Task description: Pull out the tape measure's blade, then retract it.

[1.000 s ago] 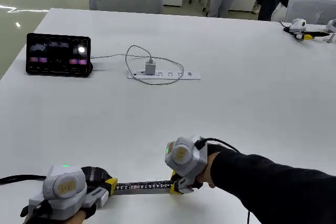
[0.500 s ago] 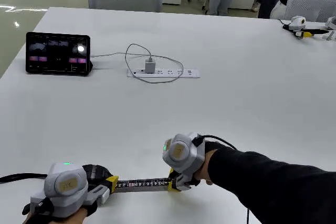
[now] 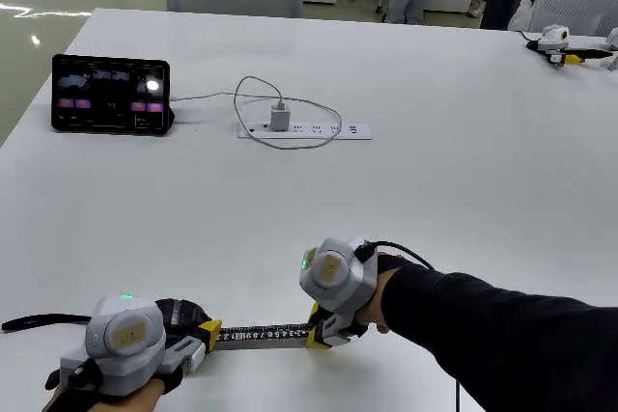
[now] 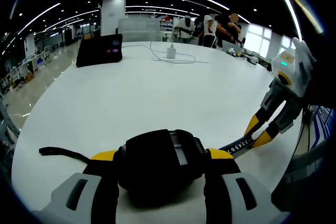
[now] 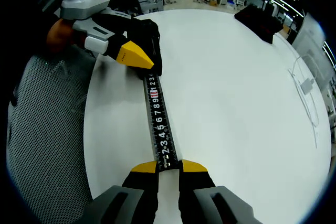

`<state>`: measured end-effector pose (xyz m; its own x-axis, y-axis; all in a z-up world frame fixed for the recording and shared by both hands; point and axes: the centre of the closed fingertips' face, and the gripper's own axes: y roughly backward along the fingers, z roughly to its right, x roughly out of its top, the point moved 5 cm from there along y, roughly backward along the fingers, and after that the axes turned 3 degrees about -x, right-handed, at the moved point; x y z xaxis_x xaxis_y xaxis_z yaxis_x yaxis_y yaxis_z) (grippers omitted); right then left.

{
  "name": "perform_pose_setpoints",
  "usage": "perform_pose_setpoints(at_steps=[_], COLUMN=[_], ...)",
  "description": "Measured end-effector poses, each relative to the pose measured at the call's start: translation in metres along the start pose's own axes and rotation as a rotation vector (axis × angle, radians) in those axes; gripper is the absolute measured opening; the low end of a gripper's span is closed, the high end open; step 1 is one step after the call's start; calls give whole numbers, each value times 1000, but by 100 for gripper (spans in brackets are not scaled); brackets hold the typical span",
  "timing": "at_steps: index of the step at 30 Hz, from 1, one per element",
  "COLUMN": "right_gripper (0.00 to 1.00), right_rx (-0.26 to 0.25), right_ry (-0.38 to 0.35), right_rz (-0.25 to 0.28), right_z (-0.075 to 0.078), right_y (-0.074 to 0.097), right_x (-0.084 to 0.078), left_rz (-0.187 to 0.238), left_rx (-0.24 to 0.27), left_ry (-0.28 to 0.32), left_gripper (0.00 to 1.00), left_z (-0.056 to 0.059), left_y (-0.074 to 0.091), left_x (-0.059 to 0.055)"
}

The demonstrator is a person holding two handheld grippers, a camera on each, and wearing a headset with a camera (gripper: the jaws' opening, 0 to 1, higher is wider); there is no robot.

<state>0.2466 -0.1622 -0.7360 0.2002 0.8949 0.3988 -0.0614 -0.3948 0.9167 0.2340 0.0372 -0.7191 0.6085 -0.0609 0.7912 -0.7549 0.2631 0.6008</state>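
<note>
Here, right hand-held gripper pinches the blade tip.

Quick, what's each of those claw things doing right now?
Left gripper: shut on the tape case.
Right gripper: shut on the blade end.

Black tape measure case on the white table, numbered blade partly out and flat.
</note>
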Motion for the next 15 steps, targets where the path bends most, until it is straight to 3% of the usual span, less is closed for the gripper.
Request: perform_pose_setpoints(at_steps=[15], right_gripper=[10], right_rx=[-15], right_ry=[-2], right_rz=[-5], right_z=[-1], right_y=[-3], right_x=[4], left_rz=[0], left_rx=[0], left_ry=[0], left_gripper=[61], left_z=[0], left_y=[0], left_x=[0])
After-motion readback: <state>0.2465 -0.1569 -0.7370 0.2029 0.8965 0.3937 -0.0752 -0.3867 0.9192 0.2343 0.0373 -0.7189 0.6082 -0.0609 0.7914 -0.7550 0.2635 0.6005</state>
